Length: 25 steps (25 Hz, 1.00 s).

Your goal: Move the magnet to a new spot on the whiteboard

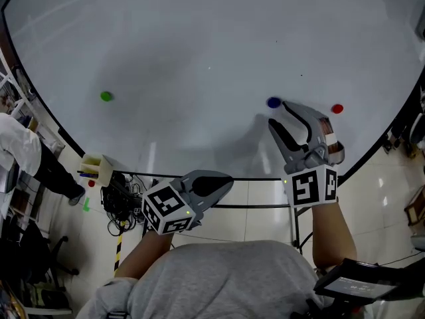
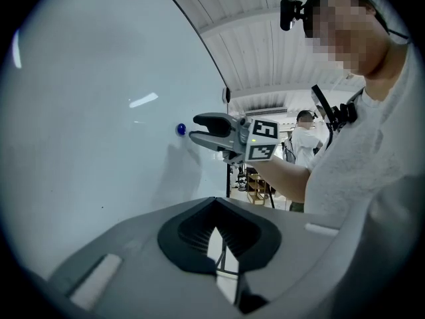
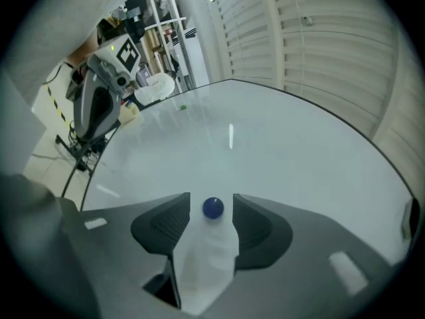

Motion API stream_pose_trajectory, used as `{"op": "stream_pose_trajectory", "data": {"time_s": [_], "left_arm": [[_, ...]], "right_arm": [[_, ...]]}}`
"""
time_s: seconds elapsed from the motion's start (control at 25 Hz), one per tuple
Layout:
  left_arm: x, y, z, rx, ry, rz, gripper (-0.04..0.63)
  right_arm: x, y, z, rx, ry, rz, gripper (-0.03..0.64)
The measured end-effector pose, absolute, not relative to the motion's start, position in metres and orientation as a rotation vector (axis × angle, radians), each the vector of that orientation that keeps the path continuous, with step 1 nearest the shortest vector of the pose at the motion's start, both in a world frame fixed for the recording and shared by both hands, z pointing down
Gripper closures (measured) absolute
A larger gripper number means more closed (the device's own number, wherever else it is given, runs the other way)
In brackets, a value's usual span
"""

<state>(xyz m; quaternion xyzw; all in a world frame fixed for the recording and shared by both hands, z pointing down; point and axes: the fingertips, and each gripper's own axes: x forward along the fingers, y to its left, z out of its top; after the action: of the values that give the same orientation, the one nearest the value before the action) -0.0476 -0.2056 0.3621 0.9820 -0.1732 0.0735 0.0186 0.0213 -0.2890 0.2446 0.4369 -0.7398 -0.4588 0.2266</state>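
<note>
A small blue magnet (image 1: 273,102) (image 3: 212,207) sticks to the big whiteboard (image 1: 199,45), toward its lower right. My right gripper (image 1: 279,113) (image 3: 212,197) is at the board with its tips either side of this magnet. It is open, and a thin gap shows on both sides of the magnet. My left gripper (image 1: 228,182) (image 2: 214,203) hangs below the board's bottom edge, shut and empty. The left gripper view shows the right gripper (image 2: 194,128) beside the blue magnet (image 2: 181,129).
A green magnet (image 1: 106,96) sits far left on the board and a red magnet (image 1: 337,109) just right of my right gripper. A pale marker box (image 1: 96,168) hangs at the board's lower left edge above tangled cables (image 1: 119,205). A person in white (image 1: 16,148) stands at the left.
</note>
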Motion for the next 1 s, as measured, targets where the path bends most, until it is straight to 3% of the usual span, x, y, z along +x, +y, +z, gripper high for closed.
{"op": "stream_pose_trajectory", "data": {"time_s": [0.08,0.16,0.2,0.32,1.0], "left_arm": [[-0.049,-0.204,0.360,3.059,-0.536,0.221,0.614],[-0.051,-0.203,0.360,3.064,-0.541,0.217,0.614],[-0.052,-0.202,0.362,3.065,-0.543,0.216,0.614],[-0.054,-0.201,0.365,3.062,-0.537,0.224,0.614],[-0.063,-0.175,0.387,2.980,-0.560,0.198,0.614]], "right_arm": [[0.013,-0.261,0.259,1.123,-2.335,-1.092,0.454],[0.006,-0.234,0.300,0.949,-2.708,-0.660,0.520],[0.005,-0.225,0.324,0.867,-2.829,-0.425,0.590],[0.008,-0.216,0.374,0.815,-2.927,-0.040,0.612],[-0.021,-0.162,0.407,0.724,-2.901,0.119,0.612]]}}
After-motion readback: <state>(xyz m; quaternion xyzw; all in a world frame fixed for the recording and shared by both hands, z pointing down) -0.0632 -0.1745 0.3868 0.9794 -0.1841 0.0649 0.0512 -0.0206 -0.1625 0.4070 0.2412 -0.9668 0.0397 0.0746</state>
